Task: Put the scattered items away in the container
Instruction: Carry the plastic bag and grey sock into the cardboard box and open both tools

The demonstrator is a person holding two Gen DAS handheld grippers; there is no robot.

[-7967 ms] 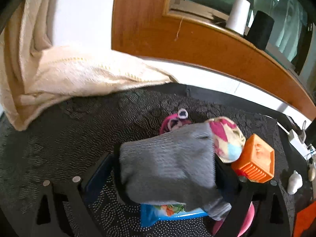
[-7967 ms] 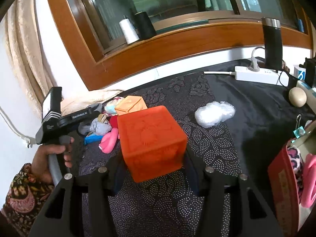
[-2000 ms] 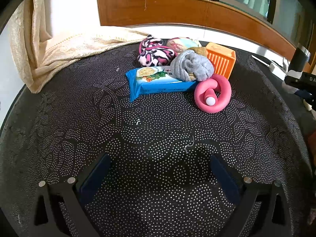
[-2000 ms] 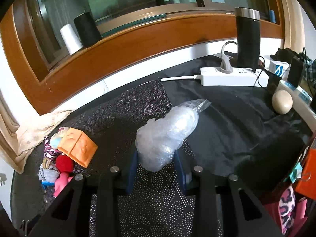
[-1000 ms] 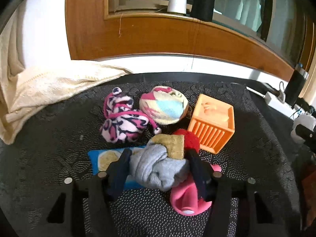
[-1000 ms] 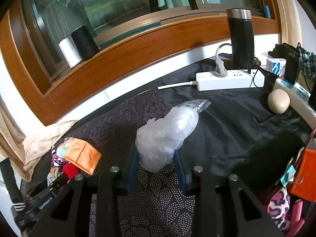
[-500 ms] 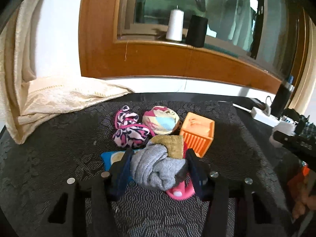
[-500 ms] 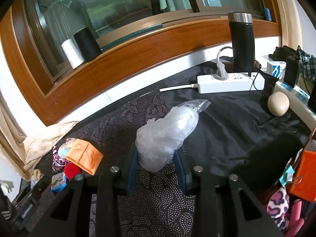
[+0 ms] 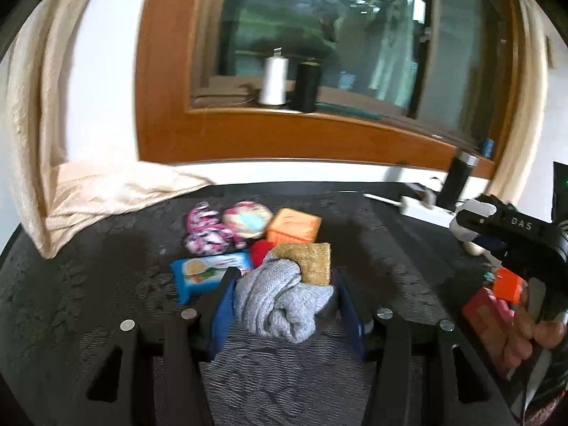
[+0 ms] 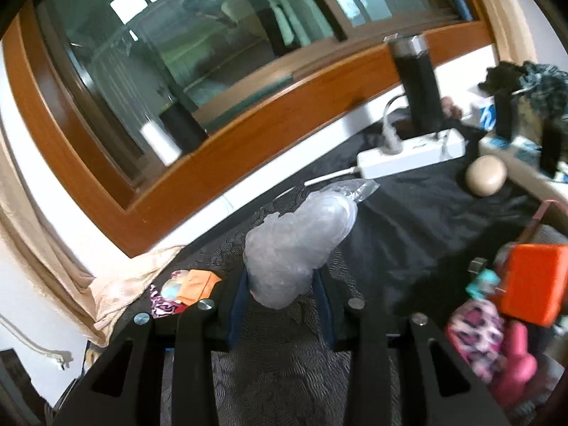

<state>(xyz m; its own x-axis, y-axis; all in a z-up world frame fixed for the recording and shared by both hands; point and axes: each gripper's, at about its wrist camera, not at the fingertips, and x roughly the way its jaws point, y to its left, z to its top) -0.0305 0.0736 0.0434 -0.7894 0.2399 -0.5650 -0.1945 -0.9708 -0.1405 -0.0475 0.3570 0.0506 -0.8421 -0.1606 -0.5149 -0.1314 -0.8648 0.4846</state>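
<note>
the left gripper [image 9: 284, 305] clamps a soft grey knitted sock bundle [image 9: 280, 301] with a tan ribbed cuff, lifted above the dotted black cloth [image 9: 106, 284]. at 12 o'clock of it lies a ribbed orange cube [image 9: 294, 226]. the right gripper [image 10: 280, 301] squeezes a crinkly clear plastic bag [image 10: 301, 238]; the container [image 10: 543, 216] sits at 3 o'clock.

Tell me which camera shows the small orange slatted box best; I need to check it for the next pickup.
Left wrist view: the orange slatted box sits mid-frame, two faces visible. Right wrist view shows only a small, blurry orange patch at far left.
</note>
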